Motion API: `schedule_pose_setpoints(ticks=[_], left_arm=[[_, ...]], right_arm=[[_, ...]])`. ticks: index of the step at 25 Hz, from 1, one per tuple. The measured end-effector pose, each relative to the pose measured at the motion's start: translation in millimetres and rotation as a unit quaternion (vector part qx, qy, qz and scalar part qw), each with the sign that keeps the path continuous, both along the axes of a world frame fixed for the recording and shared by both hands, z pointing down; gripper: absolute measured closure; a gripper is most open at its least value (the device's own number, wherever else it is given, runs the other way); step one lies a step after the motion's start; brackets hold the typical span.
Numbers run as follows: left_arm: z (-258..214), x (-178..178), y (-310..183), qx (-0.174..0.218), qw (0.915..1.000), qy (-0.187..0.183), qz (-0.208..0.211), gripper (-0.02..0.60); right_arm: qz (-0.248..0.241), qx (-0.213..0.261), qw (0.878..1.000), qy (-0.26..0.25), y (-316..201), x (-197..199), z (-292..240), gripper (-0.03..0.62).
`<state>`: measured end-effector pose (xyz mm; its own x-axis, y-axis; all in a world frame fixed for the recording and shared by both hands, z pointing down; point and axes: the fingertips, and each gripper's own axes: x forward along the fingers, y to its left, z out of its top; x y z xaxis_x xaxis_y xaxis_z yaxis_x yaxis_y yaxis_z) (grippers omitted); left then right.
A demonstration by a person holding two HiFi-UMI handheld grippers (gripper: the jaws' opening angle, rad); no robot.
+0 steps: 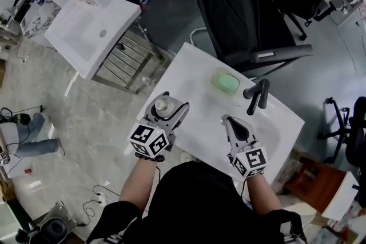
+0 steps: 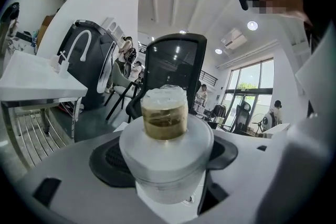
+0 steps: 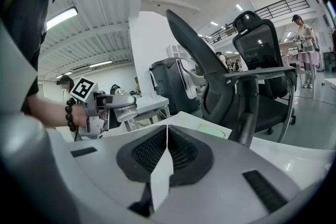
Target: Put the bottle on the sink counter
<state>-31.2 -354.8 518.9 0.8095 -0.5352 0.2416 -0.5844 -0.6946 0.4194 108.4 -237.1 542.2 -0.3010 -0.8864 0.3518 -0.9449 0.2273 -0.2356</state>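
Note:
A frosted white bottle (image 1: 164,104) with a gold neck (image 2: 165,119) and a pale cap points upright. My left gripper (image 1: 171,103) is shut on its body, one pad (image 2: 111,161) on each side. It is over the front left edge of the white sink counter (image 1: 189,66); I cannot tell whether it touches the counter. My right gripper (image 1: 230,121) is shut with nothing in it, its pads (image 3: 167,136) pressed together, and it hangs over the basin (image 1: 273,130). In the right gripper view the left gripper and the bottle (image 3: 125,110) appear at the left.
A black faucet (image 1: 257,95) stands at the counter's back, with a green soap bar (image 1: 226,82) beside it. A black office chair (image 1: 243,14) is behind the counter. A second white sink unit (image 1: 86,31) stands at the upper left over a metal rack (image 1: 123,57). Cables lie on the floor.

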Motion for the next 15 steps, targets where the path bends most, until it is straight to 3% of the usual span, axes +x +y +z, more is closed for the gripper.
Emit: schedule_pose_setpoints(ticks=[10, 15], left_arm=[[46, 51, -44, -0.017, 0.9993, -0.028, 0.016, 0.225], [59, 70, -67, -0.016, 0.999, -0.037, 0.018, 0.225]], right_arm=[[0.008, -0.044, 0.999, -0.006, 6, 14, 29, 0.562], [0.004, -0.052, 0.998, 0.024, 7, 17, 33, 0.562]])
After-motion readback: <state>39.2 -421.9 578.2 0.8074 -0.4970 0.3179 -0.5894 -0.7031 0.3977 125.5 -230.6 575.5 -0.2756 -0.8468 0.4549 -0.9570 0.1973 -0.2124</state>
